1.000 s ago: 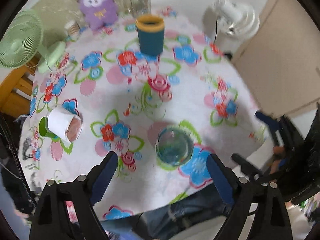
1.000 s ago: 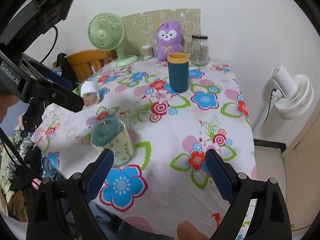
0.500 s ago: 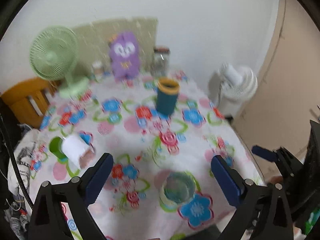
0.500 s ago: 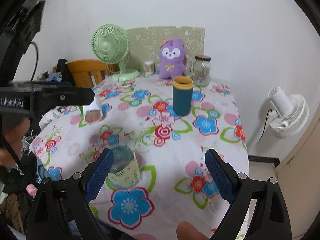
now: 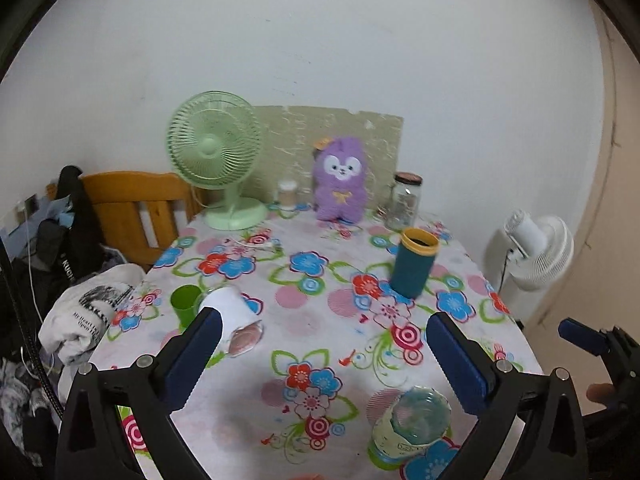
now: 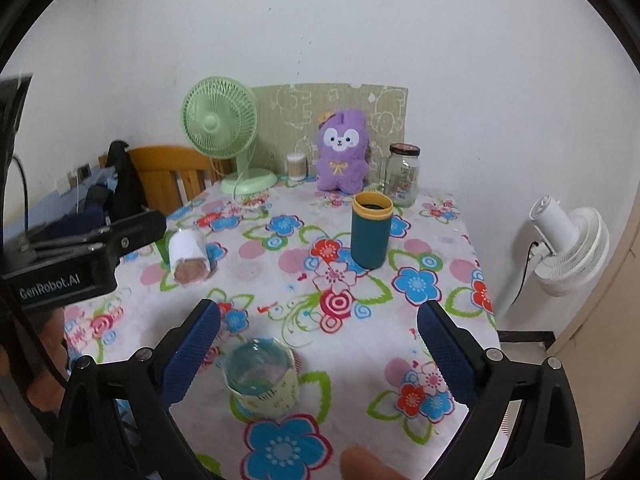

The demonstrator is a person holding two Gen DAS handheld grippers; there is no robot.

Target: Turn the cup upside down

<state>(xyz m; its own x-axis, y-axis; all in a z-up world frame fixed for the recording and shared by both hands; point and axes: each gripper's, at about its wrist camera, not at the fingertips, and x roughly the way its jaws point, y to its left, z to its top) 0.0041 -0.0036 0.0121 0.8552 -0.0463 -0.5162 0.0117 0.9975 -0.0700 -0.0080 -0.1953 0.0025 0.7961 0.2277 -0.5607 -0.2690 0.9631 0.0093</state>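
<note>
A clear cup with a pale green printed sleeve (image 5: 412,426) stands mouth-down on the floral tablecloth near the front edge; it also shows in the right wrist view (image 6: 262,380). A teal cup with a yellow rim (image 5: 414,267) (image 6: 371,230) stands upright mid-table. A white cup (image 5: 234,316) (image 6: 187,256) lies on its side at the left. My left gripper (image 5: 320,356) is open and empty above the table's front. My right gripper (image 6: 318,354) is open and empty, just behind the sleeved cup.
A green fan (image 6: 220,136), a purple plush (image 6: 342,150), a glass jar (image 6: 402,174) and a small container (image 6: 297,166) line the back edge. A green cup (image 5: 185,304) stands beside the white one. A wooden chair (image 5: 132,212) and clothes are left; a white fan (image 6: 568,248) right.
My left gripper has tilted up from looking down at the table to looking across it, and drawn back. My right gripper has pulled back and risen a little. The cups have not moved.
</note>
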